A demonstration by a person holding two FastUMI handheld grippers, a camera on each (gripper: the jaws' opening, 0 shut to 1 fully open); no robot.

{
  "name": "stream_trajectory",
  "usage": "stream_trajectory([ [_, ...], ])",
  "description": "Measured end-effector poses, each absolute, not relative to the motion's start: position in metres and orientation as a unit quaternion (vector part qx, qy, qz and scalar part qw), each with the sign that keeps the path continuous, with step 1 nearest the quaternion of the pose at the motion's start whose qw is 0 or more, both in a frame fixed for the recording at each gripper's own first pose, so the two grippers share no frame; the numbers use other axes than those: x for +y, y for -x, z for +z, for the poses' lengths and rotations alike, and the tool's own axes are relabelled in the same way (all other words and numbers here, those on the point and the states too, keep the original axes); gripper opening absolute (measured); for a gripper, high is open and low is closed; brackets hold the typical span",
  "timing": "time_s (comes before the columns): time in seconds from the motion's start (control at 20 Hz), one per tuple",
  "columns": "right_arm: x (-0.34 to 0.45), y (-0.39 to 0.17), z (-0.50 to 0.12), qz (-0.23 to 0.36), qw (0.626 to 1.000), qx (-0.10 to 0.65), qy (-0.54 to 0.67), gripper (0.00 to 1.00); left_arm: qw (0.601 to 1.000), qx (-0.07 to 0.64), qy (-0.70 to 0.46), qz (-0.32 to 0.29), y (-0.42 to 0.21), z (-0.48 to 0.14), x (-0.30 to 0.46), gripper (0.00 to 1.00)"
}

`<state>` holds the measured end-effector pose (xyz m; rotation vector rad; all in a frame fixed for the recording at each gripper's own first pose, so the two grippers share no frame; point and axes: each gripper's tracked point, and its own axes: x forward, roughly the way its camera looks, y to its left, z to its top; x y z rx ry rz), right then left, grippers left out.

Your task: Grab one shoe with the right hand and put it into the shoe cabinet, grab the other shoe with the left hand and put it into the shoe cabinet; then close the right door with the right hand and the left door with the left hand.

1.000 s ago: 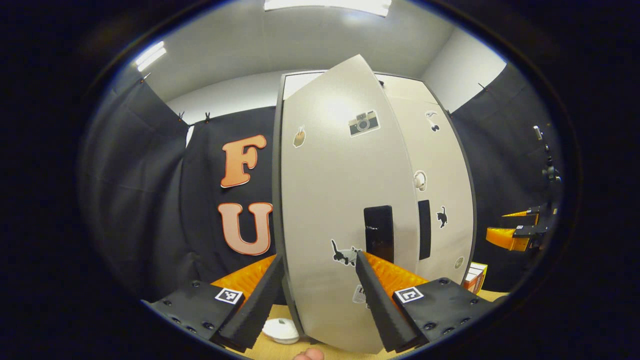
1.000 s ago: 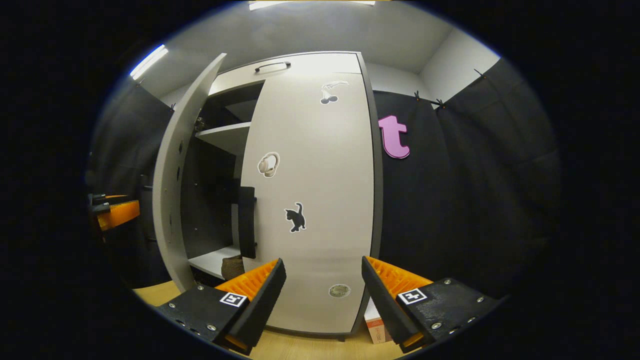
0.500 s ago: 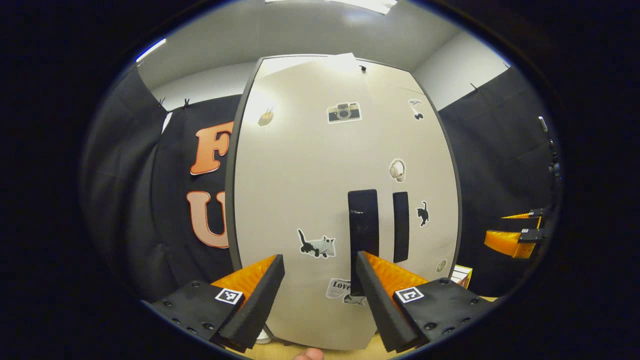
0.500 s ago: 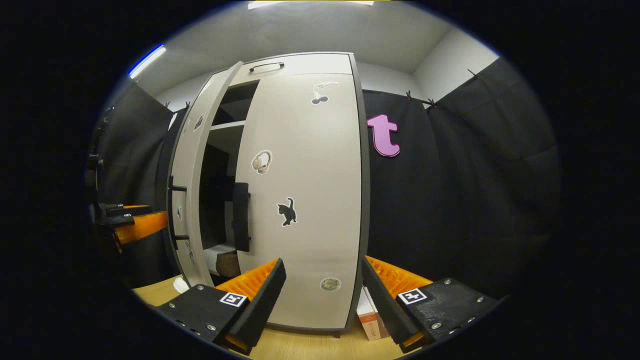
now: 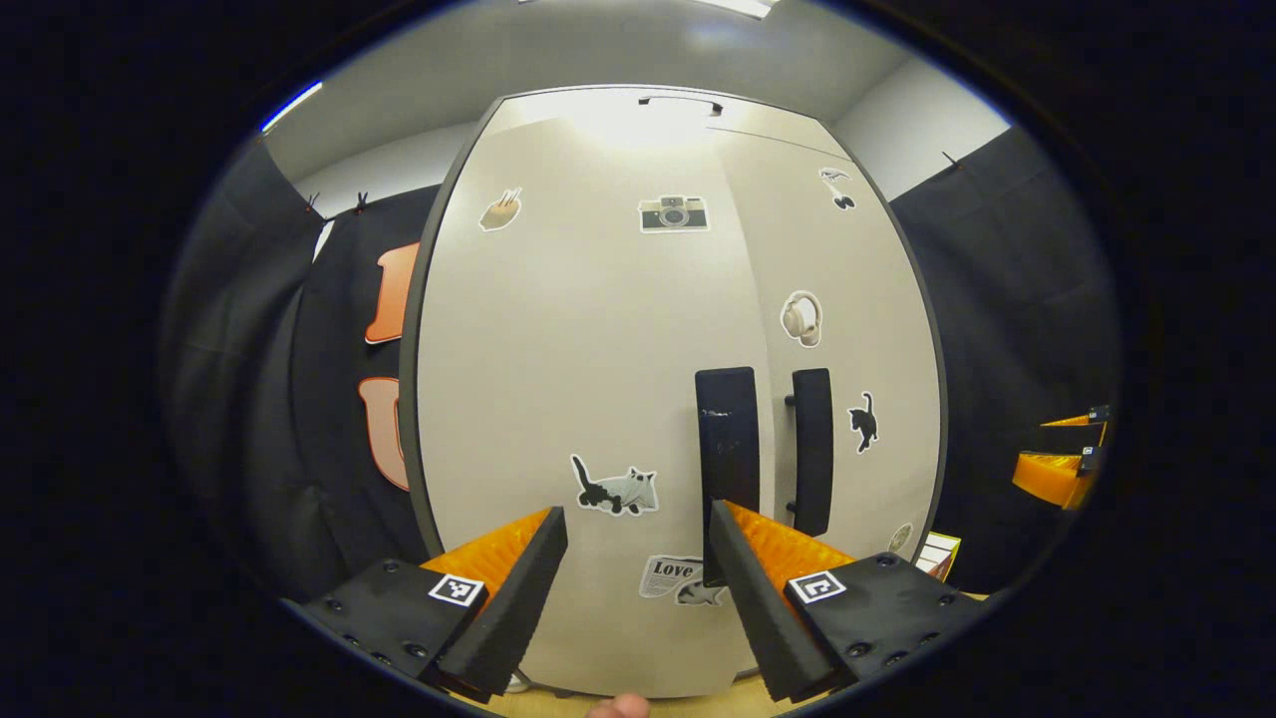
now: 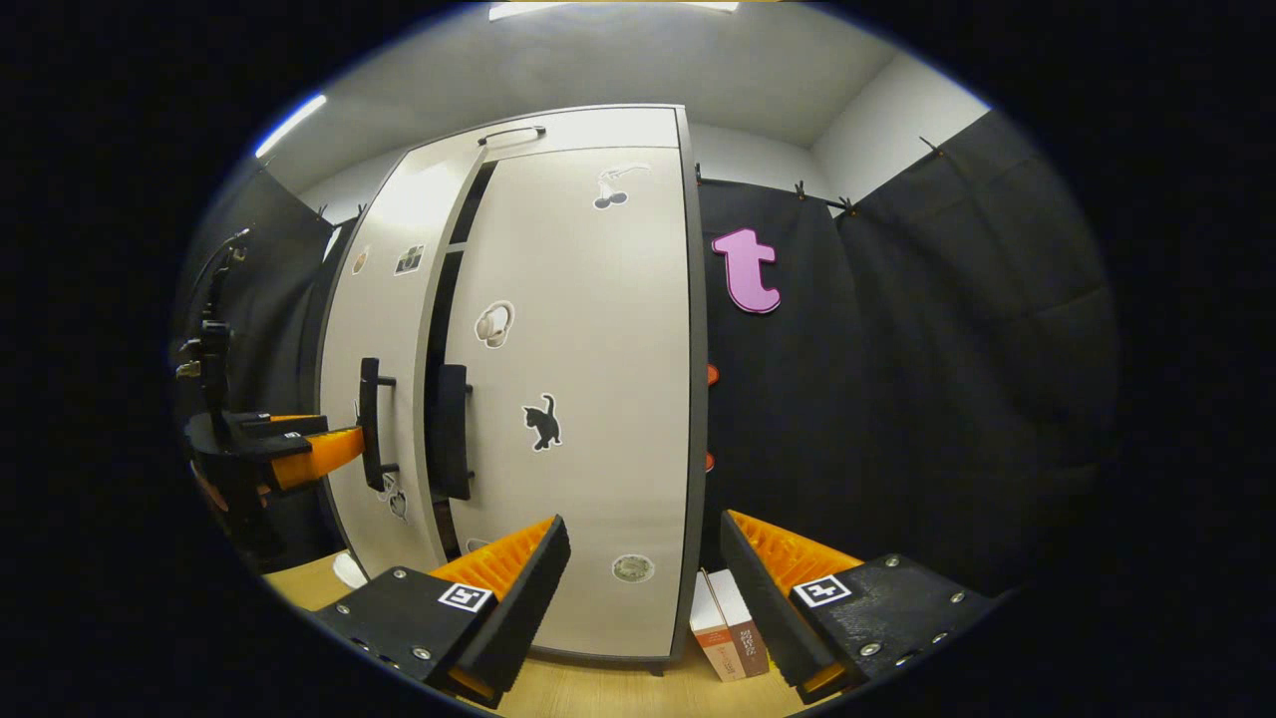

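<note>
Black cloth walls [image 6: 897, 399], wooden floor [image 6: 598, 688], ceiling light [image 6: 289, 125]

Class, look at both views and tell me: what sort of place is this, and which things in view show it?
Probably a staged recording booth, not a real home: black cloth wall hangs behind a pale shoe cabinet covered in stickers, on a wooden floor, with a small box beside it.

— What sort of place is this?
— A recording booth: black cloth [image 6: 897, 399] pinned along white walls [image 5: 369, 184], strip lights [image 6: 289, 112] overhead.
— And the furniture?
— One sticker-covered cabinet [image 5: 598, 329] on a wood floor [image 6: 608, 688], a small box [image 6: 728, 623] beside it.
</note>
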<state>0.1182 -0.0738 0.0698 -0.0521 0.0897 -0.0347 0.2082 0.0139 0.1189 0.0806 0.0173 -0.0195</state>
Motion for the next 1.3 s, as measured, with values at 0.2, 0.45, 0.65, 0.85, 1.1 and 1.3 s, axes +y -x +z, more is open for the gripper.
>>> stream_trajectory([
  [0.2,-0.082,-0.119,0.073,-0.019,0.999,0.043,0.026,0.94,1.0,0.011,-0.013,-0.01,-0.227,0.111,0.016,0.94],
  [0.45,-0.082,-0.121,0.078,-0.013,0.999,0.039,0.019,0.94,1.0,0.008,-0.01,-0.01,-0.238,0.108,0.013,0.94],
  [0.65,-0.076,-0.116,0.083,-0.005,0.999,0.034,0.022,0.94,1.0,0.006,-0.011,-0.009,-0.241,0.106,0.014,0.96],
  [0.85,-0.07,-0.112,0.086,0.003,0.999,0.035,0.022,0.94,1.0,0.017,-0.008,-0.003,-0.233,0.099,0.013,0.94],
  [1.1,-0.054,-0.097,0.08,0.015,0.999,0.035,0.017,0.94,1.0,0.012,0.018,0.005,-0.195,0.112,0.02,0.97],
  [1.3,-0.042,-0.09,0.079,0.02,0.999,0.031,0.014,0.94,1.0,-0.008,-0.012,0.027,-0.157,0.126,0.029,0.97],
])
